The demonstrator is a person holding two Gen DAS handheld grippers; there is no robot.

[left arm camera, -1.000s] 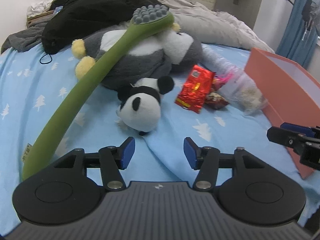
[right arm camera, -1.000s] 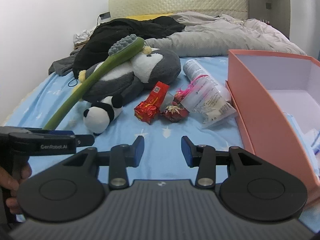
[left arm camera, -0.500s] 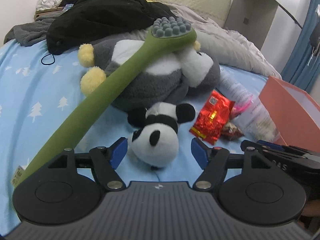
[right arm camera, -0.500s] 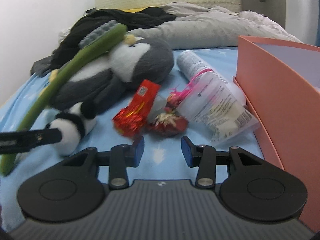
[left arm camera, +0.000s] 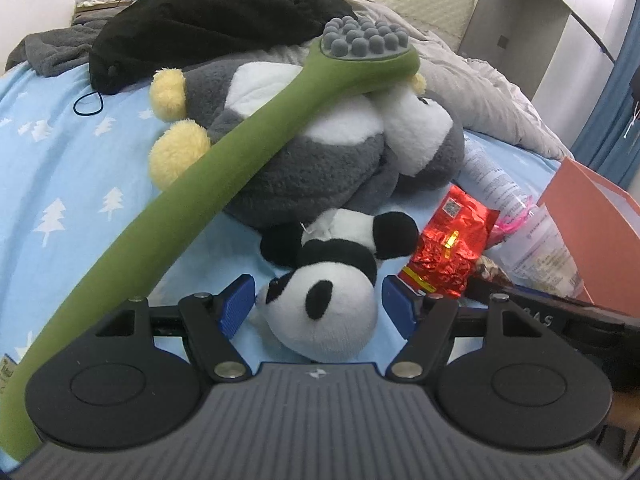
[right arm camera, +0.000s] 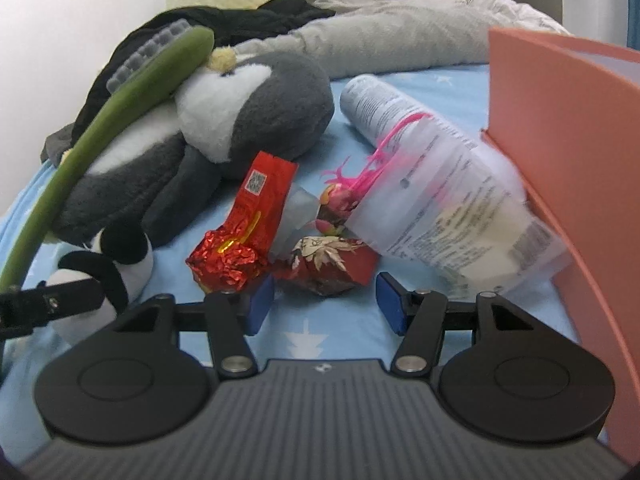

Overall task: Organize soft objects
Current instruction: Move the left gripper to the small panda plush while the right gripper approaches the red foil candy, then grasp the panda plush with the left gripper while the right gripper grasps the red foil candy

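Note:
A small panda plush (left arm camera: 332,296) lies on the blue bed sheet (left arm camera: 60,168), between the blue pads of my left gripper (left arm camera: 318,308). That gripper is open and its pads do not press the plush. My right gripper (right arm camera: 325,306) is open and its jaws are opening. A small red leaf-print packet (right arm camera: 326,268) lies at its fingertips, unpressed. A big grey penguin plush (left arm camera: 320,160) lies behind the panda. A long green soft brush (left arm camera: 224,184) leans across it. The panda (right arm camera: 120,256) also shows at the left of the right wrist view.
A red foil packet (right arm camera: 248,216) and a clear printed bag with pink ties (right arm camera: 440,200) lie beside the leaf-print packet. An orange box (right arm camera: 560,140) stands on the right. A black jacket (left arm camera: 208,12) and a grey quilt (right arm camera: 380,28) lie at the bed's far end.
Both grippers have moved forward and down toward the bed. The left jaws have widened and now flank the panda. The right jaws have widened and reached the red packets.

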